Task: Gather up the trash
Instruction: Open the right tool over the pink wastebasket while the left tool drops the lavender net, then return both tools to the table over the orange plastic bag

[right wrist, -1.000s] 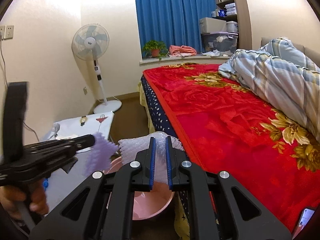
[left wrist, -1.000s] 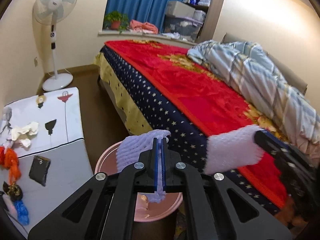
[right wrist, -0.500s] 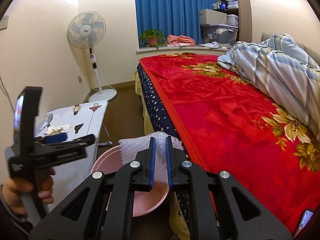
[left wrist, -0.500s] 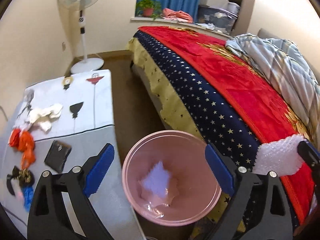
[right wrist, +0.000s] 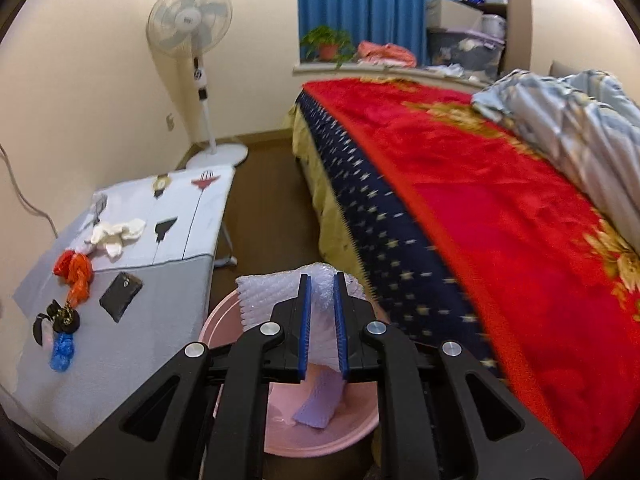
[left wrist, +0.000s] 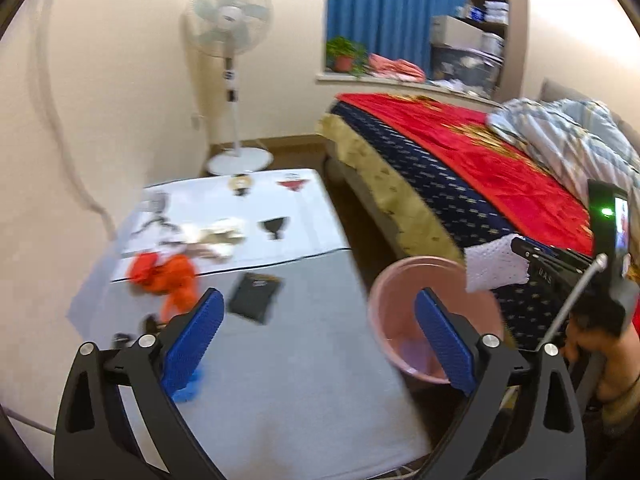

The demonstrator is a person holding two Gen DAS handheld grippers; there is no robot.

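My left gripper (left wrist: 316, 300) hangs over the grey-clothed table (left wrist: 304, 380); its jaws are opening wide with nothing between them. On the table lie an orange plastic bag (left wrist: 172, 276), crumpled white paper (left wrist: 222, 236), a flat black pouch (left wrist: 256, 296) and a blue scrap (left wrist: 188, 384). My right gripper (right wrist: 320, 280) is shut on a white bubble-wrap sheet (right wrist: 264, 296), held just above the pink bin (right wrist: 216, 320). A lilac foam piece (right wrist: 320, 404) lies inside the bin. In the left wrist view the bin (left wrist: 400, 344) sits to the right, with the bubble wrap (left wrist: 494, 266) over its rim.
A bed with a red and navy blanket (right wrist: 500, 220) borders the bin on the right. A standing fan (right wrist: 192, 28) is by the far wall. A small black tangled item (right wrist: 62, 318) lies near the table's left edge. A hand (left wrist: 600, 340) holds the right gripper.
My left gripper let go of the lilac foam, which dropped into the bin, then opened and swung left over the table. My right gripper sank toward the bin with the bubble wrap.
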